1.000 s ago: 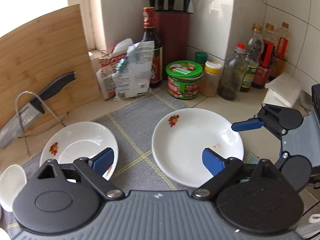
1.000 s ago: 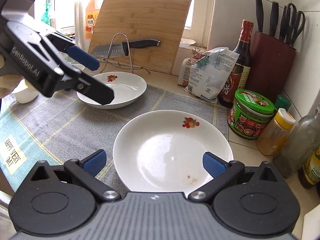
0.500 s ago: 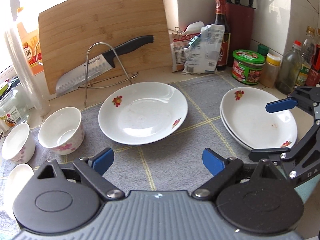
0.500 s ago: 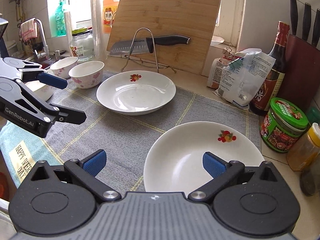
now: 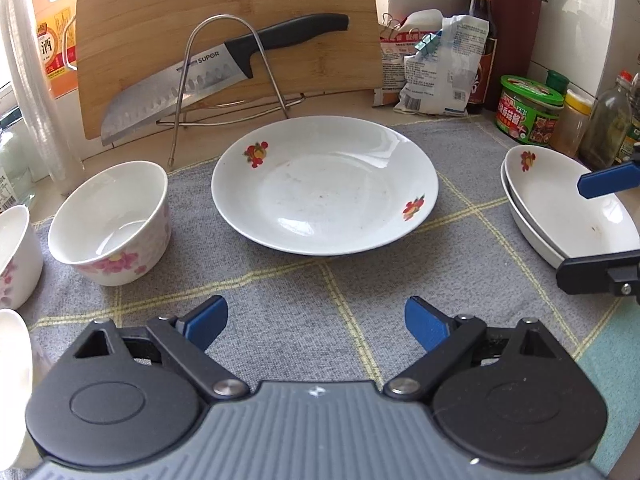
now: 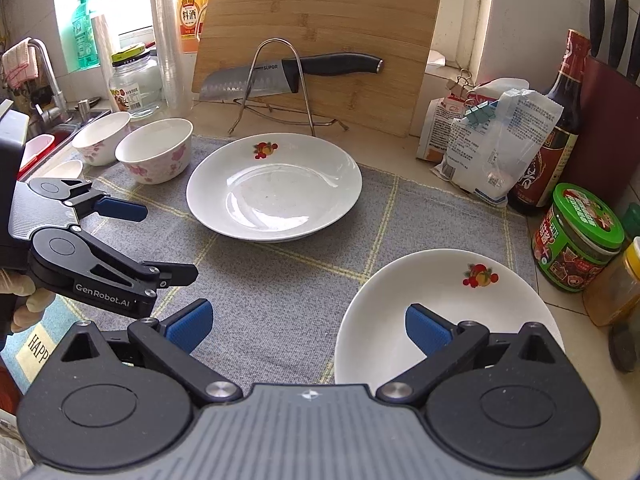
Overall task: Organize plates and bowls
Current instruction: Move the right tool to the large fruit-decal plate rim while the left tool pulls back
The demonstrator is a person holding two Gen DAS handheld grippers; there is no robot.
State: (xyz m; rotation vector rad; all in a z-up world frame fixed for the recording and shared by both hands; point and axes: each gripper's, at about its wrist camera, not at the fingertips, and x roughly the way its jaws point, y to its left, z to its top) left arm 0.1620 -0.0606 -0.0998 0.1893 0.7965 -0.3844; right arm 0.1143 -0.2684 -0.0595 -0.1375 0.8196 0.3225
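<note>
Right now, on the grey cloth [image 5: 304, 292] over the counter:
Left tongs [image 5: 316, 320]: lower middle of the left view, blue pads spread wide, nothing between them, cloth showing in the gap.
Right tongs [image 6: 308, 326]: lower middle of the right view, also spread wide and empty; the right pad hangs over the near plate's rim, and I cannot tell whether it touches.
Middle plate [image 5: 324, 184]: centre of the left view, alone on the cloth, fruit print on its rim.
Stacked plates [image 5: 560, 208]: right edge of the left view, one inside another.
Bowls [image 6: 154, 154]: upper left of the right view, two side by side beside the middle plate.
Knife [image 5: 216, 76]: upper middle, resting on a wire stand against the cutting board [image 5: 224, 8].
</note>
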